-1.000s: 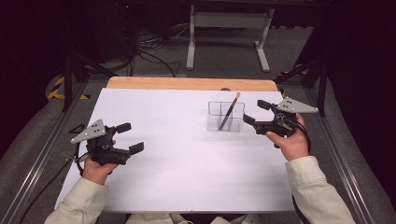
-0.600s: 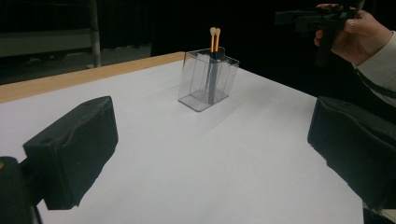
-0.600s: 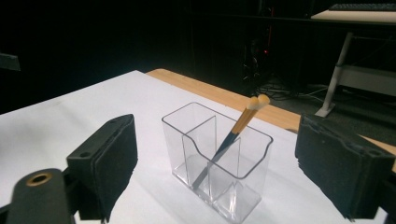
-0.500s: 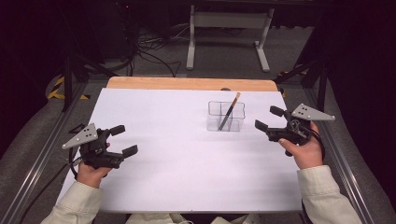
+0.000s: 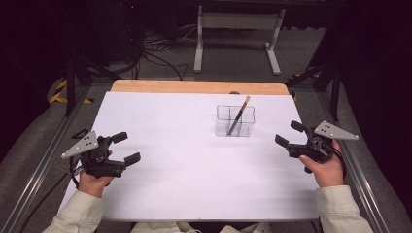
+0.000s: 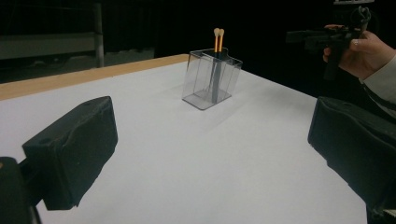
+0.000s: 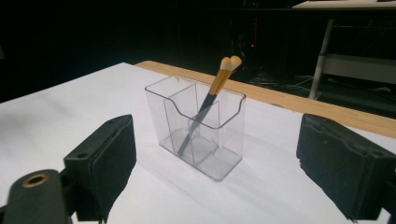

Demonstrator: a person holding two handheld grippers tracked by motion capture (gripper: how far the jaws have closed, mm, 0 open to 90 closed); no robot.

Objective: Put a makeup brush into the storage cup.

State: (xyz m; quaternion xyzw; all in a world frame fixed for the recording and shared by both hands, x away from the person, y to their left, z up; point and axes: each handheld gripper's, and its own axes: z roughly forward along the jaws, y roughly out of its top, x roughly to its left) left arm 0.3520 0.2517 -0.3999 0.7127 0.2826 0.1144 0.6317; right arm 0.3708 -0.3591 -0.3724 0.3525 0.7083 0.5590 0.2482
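Two grippers held wide open and empty, right gripper (image 5: 290,134) drawn back from clear organizer (image 5: 235,121), brush (image 5: 238,116) left leaning inside, left gripper (image 5: 125,148) barely shifted.

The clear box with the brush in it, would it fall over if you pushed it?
Probably it would slide or tip easily: the box looks like thin clear plastic, likely light. The leaning brush sticks out above the rim, so it may rattle or shift. Its smooth walls might feel slippery.
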